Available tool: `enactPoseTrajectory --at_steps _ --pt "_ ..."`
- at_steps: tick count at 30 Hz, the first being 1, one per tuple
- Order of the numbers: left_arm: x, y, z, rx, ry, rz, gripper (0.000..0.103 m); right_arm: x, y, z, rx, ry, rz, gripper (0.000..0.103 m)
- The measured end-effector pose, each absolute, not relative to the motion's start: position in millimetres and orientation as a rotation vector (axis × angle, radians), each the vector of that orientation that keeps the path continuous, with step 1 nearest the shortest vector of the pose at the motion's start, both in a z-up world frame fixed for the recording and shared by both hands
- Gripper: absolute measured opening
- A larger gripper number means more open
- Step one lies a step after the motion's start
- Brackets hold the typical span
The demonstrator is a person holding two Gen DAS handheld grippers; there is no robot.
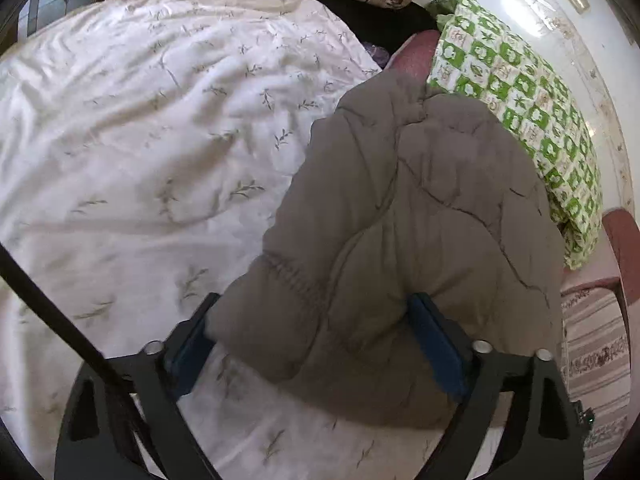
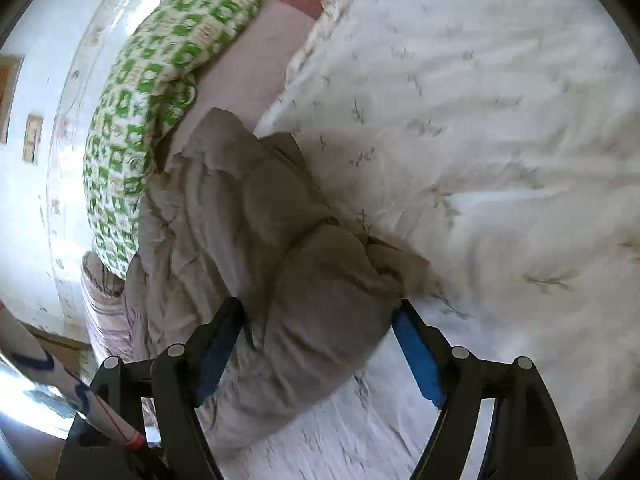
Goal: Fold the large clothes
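- Jacket (image 1: 400, 220) – a grey-brown quilted puffer – lies bunched on the bed, along the right edge of the white leaf-sprigged duvet (image 1: 160, 140).
- Left wrist view, from the left: a black cable (image 1: 60, 308) crosses the lower left corner, then comes the rumpled duvet, then the jacket, then a green-and-white checked pillow (image 1: 520, 112) just beside the jacket at the bed's right edge.
- Left gripper (image 1: 314, 300): its 2 blue pads stand wide apart, and the jacket's near end fills the gap and touches both. I cannot tell whether they squeeze it.
- Right wrist view, from the left: the checked pillow (image 2: 160, 80), a strip of pale pink sheet (image 2: 248, 64), the jacket (image 2: 280, 260) in a long puffy roll, then the duvet (image 2: 480, 120) filling the right side.
- Right gripper (image 2: 320, 306): its jaws are clamped on the jacket's thick near fold, 1 pad pressed into each side.
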State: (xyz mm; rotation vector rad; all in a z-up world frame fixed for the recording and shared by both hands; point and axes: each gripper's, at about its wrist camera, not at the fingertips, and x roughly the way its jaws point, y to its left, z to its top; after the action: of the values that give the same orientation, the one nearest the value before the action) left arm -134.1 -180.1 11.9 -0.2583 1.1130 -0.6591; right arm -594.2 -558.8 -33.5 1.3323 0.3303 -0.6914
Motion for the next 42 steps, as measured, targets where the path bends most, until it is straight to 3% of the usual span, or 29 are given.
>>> enactPoseTrajectory --at_steps 1,3,5,7,9,17,19,21,23,26,34,42 --pt "-133 -183 10 -0.267 1.099 -0.658 0.094 -593 -560 -40 1.353 0.294 -0.675 0.066" --pt "-136 -187 15 -0.25 1.052 -0.655 0.083 -586 -559 -31 1.3 0.318 -0.703 0.042" --pt "-146 -196 32 -0.154 0.966 -0.633 0.058 -573 -552 -8 1.153 0.375 -0.76 0.033" --pt "-163 -203 47 -0.049 0.875 -0.617 0.046 -565 -536 16 1.015 0.414 -0.82 0.029" --pt "-171 -200 53 -0.046 0.869 -0.613 0.042 -564 -527 28 0.957 0.422 -0.84 0.026" --pt "-226 -149 87 0.009 0.817 -0.661 0.042 -613 -478 61 0.915 0.443 -0.817 0.026" --pt "-242 -130 85 0.022 0.808 -0.659 0.044 -632 -464 55 0.937 0.469 -0.816 0.027" --pt "-254 -118 75 0.047 0.815 -0.631 0.055 -640 -459 47 0.949 0.522 -0.815 0.044" --pt "-256 -109 64 0.056 0.849 -0.575 0.066 -651 -462 35 1.03 0.556 -0.813 0.051" --pt "-262 -90 62 0.011 0.886 -0.563 0.067 -673 -457 38 1.111 0.513 -0.818 0.063" --pt "-350 -60 104 0.054 0.678 -0.594 0.074 -684 -349 128 0.655 0.418 -0.936 0.07" --pt "-465 -25 177 0.161 0.377 -0.667 0.095 -659 -202 191 0.33 0.405 -0.811 0.09"
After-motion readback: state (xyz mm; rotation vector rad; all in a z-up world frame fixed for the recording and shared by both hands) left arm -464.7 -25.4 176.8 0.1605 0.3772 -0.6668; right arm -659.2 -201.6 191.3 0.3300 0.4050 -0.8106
